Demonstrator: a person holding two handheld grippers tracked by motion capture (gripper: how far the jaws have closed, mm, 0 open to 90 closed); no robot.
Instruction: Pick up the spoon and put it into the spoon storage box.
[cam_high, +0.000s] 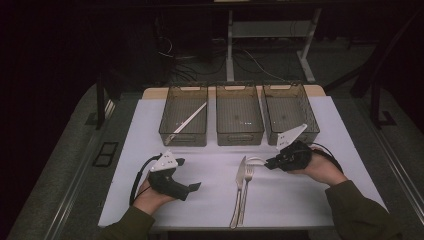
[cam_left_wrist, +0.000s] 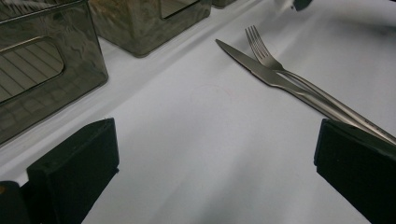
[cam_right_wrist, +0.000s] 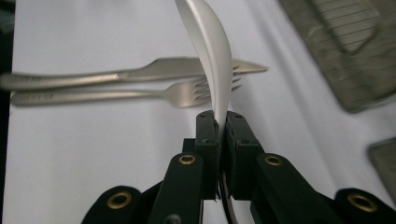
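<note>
A white plastic spoon (cam_right_wrist: 210, 51) rides pinched between the jaws of the right gripper (cam_high: 270, 162), lifted just above the metal knife (cam_high: 239, 187) and fork (cam_high: 246, 192) on the white table cover (cam_high: 300, 200). Light, thin and likely bendy, it is best held as here — by the handle, bowl forward. The right hand (cam_high: 320, 167) lies low and level, pointing left across the table, near the right-hand bin (cam_high: 290, 112). The left gripper (cam_high: 192, 187) rests with jaws spread wide, holding nothing — its hand low near the table's front edge.

Glossy white plastic spoon (cam_right_wrist: 210, 51); shiny metal knife (cam_right_wrist: 140, 74), fork (cam_right_wrist: 140, 95); smoky translucent plastic bins (cam_high: 239, 120); matt black tongs (cam_right_wrist: 218, 122).
</note>
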